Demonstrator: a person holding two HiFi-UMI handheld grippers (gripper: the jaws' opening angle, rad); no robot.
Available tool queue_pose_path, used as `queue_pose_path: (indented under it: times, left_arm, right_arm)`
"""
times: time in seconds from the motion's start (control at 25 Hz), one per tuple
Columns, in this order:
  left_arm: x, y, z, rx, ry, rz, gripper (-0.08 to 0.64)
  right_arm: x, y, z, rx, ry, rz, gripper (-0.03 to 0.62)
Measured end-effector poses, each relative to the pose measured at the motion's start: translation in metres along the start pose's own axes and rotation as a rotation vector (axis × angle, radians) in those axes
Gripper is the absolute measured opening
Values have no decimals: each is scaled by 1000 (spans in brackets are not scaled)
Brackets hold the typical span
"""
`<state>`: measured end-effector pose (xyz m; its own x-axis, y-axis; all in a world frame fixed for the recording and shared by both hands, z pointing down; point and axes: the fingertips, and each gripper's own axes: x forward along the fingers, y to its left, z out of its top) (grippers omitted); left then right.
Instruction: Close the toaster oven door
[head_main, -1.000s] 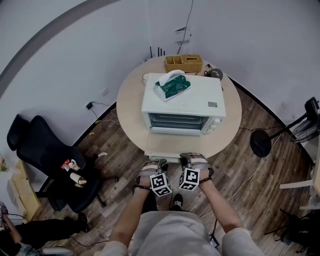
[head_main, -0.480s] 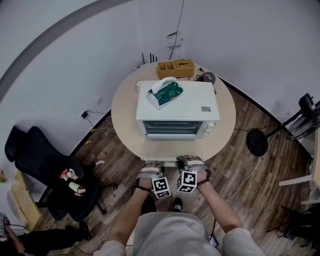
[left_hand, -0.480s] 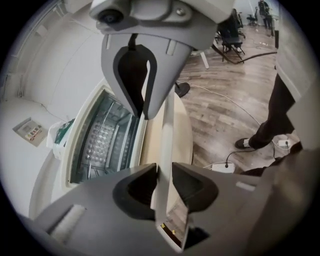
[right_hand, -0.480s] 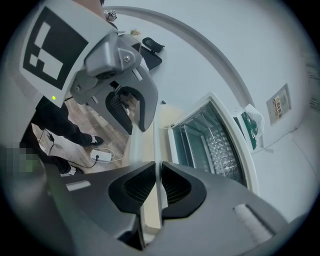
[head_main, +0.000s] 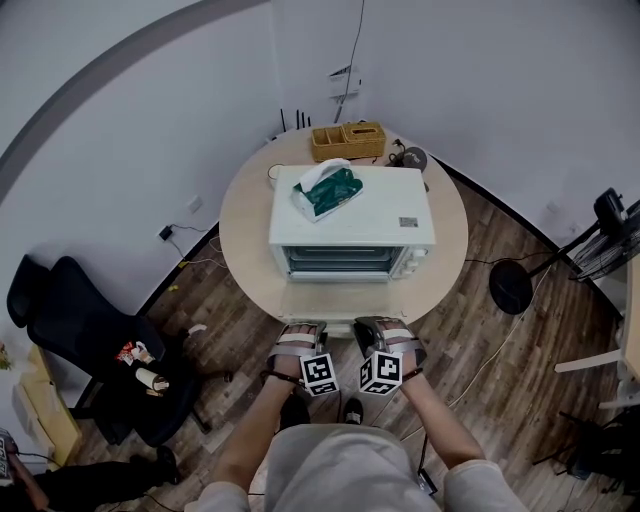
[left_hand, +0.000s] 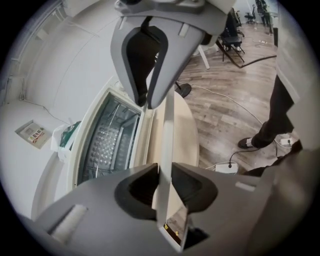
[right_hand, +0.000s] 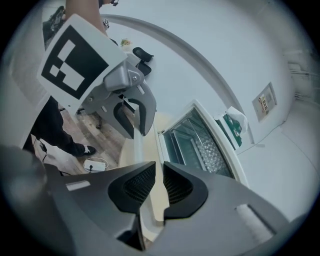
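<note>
Door duty, and we have both claws on the dropped-open door (head_main: 338, 300) of the toaster oven (head_main: 350, 215). The left claw (left_hand: 164, 182) has the door's free edge running straight between its pads. Its jaws have just been closing and now look pressed onto the panel at a middling gap. The right claw (right_hand: 159, 187), just beside it, sits narrower, with the same cream edge pinched between its pads. We judge the two-point hold is there to keep the panel square on its hinge as it swings.

Ahead of the claws the oven's cavity (left_hand: 107, 145) gapes wide. The door lies roughly flat, with its hinge on the side away from the claws and its free edge out near the closest rim of the table (head_main: 245, 230).

Now for room. Above and ahead of the claws we see nothing in the way, so the upward arc looks free. A green tissue pack (head_main: 325, 188) sits on the oven's roof, well beyond the claws and back from the front edge, so it should stay clear. Behind the claws there is only our own body and the wooden floor (head_main: 470, 300). The tight spot, we reckon, is the frame: pads straddling that edge could get caught as the door meets it.
</note>
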<state>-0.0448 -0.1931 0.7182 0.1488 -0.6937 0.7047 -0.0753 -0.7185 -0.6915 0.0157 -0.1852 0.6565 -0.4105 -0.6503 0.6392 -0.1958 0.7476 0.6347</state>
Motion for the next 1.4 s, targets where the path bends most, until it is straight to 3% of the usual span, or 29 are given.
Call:
queue_pose_path:
  times: [0.24,0.4,0.56,0.68,1.08,1.24,1.4]
  left_arm:
    - [-3,15,2,-1,-7,14,143]
    - [-5,22,3,-10,-14,21,143]
    - [-6,30,3,-5,-19,32,143]
    - [-7,38,3,3,-19,40,143]
    - [-7,71,5,11,-30,72,150]
    - [-6,85,6,16,-40,84,154]
    - [-3,97,7,30,-45,95,156]
  right_arm:
    - [2,16,-23,-48,69,42,88]
    - [11,12,-30,-100,110,-6,104]
    - [7,5,-25,-81,98,-34,104]
    - [1,-2,-22,24,67,-66,104]
    - [-15,-25,-5,573,-98,-101,103]
    - [-17,-24,-6,701,-109,-116,103]
    - [-16,-24,-6,769,-116,-129,103]
